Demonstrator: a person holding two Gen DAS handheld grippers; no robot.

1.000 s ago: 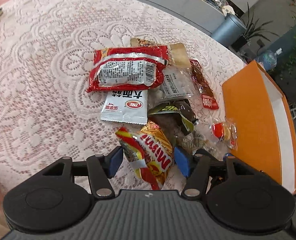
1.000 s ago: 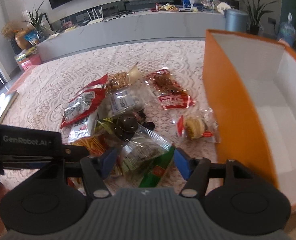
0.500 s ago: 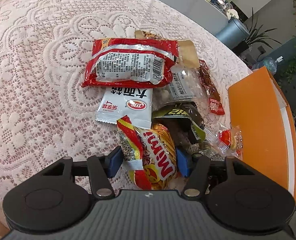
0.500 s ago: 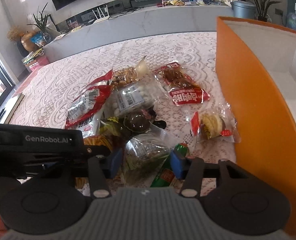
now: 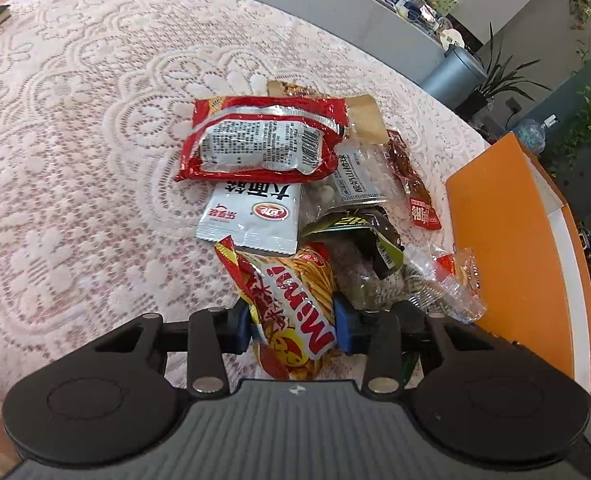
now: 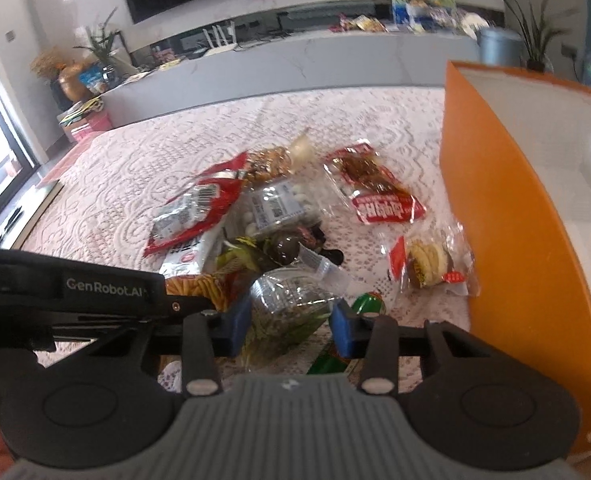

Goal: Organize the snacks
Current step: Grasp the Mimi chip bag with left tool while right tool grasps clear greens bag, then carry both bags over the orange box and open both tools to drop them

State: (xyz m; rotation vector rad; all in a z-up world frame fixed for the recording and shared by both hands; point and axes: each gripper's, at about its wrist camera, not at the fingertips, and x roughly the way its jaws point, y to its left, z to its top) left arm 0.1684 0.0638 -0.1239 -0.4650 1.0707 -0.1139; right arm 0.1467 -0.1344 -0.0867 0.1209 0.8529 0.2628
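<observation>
The left hand-held gripper [image 5: 293, 326], low centre of its frame, is closing, pads pressing a Mimi bag [image 5: 291, 304]. The right hand-held gripper [image 6: 291, 322] is closing on a clear packet [image 6: 287, 308]. Behind lies the snack pile [image 5: 263, 152] on the table [image 5: 75, 140]; an orange box [image 6: 495, 220] stands at right.

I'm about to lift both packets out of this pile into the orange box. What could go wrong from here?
1. The left claw is closing on the Mimi packet, whose far end lies under the white sachet; lifting may drag it.
2. The right claw is closing on the crinkly clear bag; it could slip.
3. The orange box wall stands close; the load might clip it.
</observation>
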